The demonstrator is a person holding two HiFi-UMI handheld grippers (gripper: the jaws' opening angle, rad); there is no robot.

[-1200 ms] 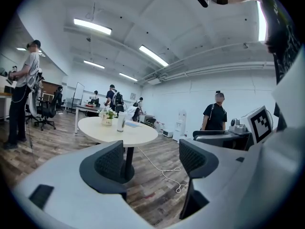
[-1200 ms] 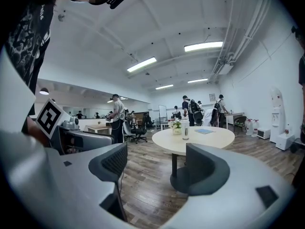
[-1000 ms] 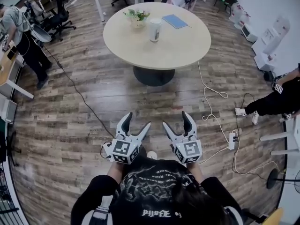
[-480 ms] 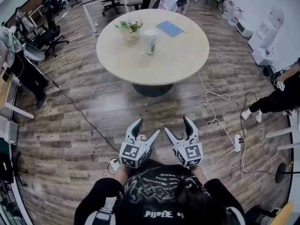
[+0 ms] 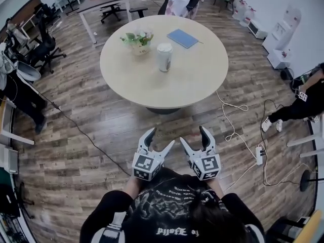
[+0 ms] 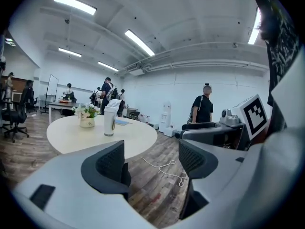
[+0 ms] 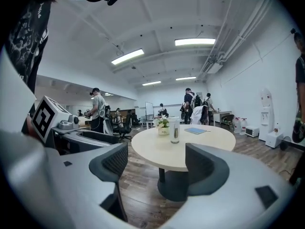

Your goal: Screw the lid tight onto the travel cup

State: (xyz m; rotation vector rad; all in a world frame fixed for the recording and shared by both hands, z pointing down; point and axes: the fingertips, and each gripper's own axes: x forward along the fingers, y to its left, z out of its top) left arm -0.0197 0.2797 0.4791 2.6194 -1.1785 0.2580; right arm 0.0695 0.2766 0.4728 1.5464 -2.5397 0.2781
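Note:
A pale travel cup (image 5: 164, 57) with its lid on top stands upright near the middle of the round beige table (image 5: 197, 80); it also shows as the cup (image 6: 109, 122) and the cup (image 7: 175, 130) in the gripper views. My left gripper (image 5: 159, 140) and right gripper (image 5: 193, 137) hang side by side over the wooden floor, short of the table's near edge and well apart from the cup. Both are open with nothing between their jaws.
A flower pot (image 5: 137, 41) and a blue notebook (image 5: 182, 38) lie on the table beyond the cup. White cables (image 5: 234, 120) and a power strip (image 5: 259, 155) run over the floor at right. People, desks and office chairs stand around the room's edges.
Both grippers and the person have come closer to the table; the table and cup now sit lower and larger in the head view. The jaws look unchanged.

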